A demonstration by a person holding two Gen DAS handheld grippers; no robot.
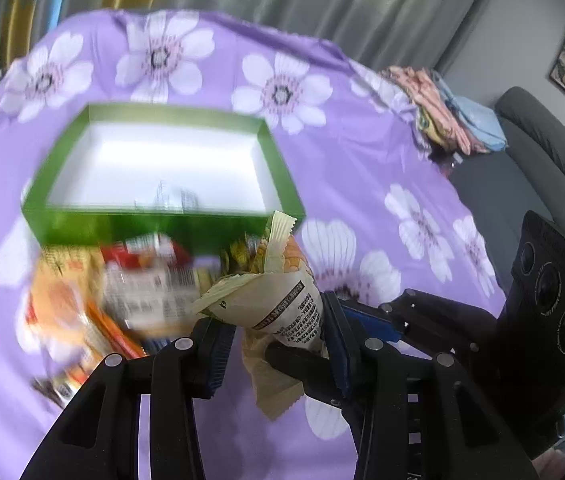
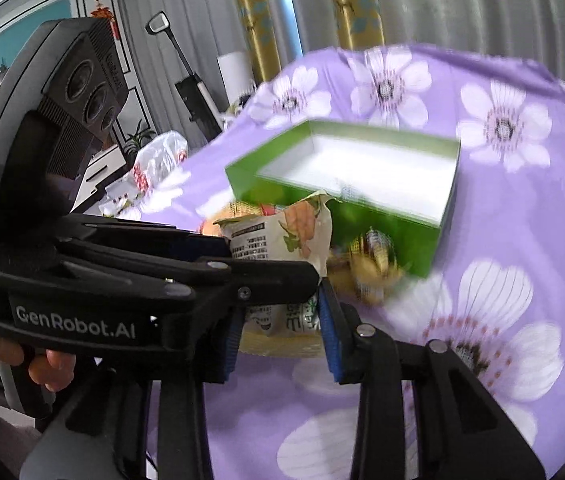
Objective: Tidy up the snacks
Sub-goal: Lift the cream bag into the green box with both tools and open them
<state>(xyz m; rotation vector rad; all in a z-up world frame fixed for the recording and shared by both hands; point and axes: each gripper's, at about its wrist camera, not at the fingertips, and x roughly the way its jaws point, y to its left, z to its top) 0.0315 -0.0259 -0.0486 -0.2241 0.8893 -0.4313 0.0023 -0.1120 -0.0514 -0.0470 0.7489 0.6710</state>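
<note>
A cream snack packet [image 1: 282, 300] with printed text is held between both grippers above the purple floral cloth. My left gripper [image 1: 278, 340] is shut on one end of it. My right gripper [image 2: 282, 332] is shut on the other end of the packet [image 2: 278, 236]; its black finger crosses the left wrist view. A green box [image 1: 162, 220] with a white inside stands open behind the packet, and also shows in the right wrist view [image 2: 362, 216]. One packet lies at its near inner edge. A blurred pile of snack packets [image 1: 122, 292] lies in front of the box.
The purple floral cloth [image 1: 362, 160] covers the table. Folded fabrics [image 1: 450, 116] lie at its far right edge beside a grey sofa [image 1: 534, 168]. A plastic bag [image 2: 154, 160] lies past the table's left edge. Curtains hang behind.
</note>
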